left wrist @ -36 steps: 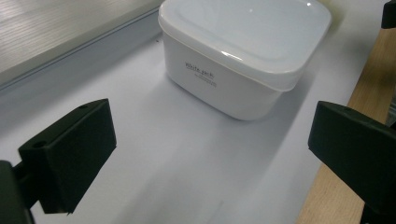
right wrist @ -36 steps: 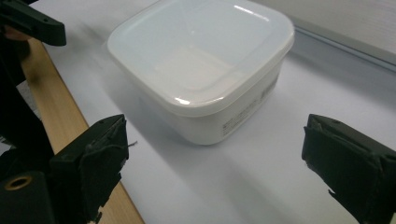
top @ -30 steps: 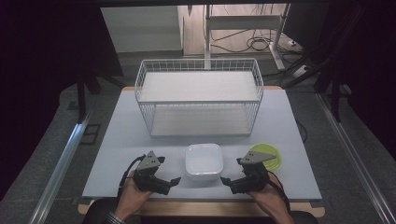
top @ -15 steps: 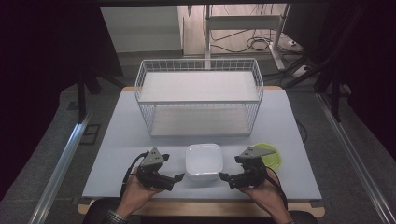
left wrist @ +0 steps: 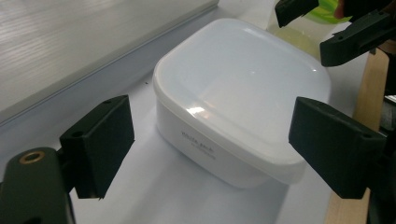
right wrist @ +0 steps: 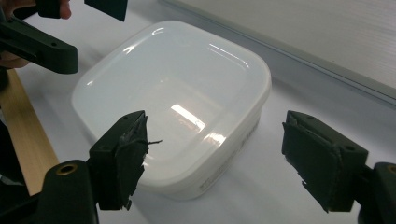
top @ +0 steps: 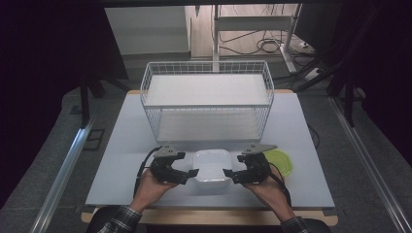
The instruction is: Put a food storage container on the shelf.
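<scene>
White plastic food container [top: 212, 168] sits open-topped on the counter [top: 121, 160] near its front edge, just in front of the wire basket [top: 206, 99], a green lid [top: 282, 160] beside it. I have the left claw [top: 189, 174] and right claw [top: 227, 174] flanking it, both spread wide and holding nothing. It looks light, glossy and slippery, with thin walls that may flex; I'd pinch the stiffer rim on the 2 opposite sides.
</scene>
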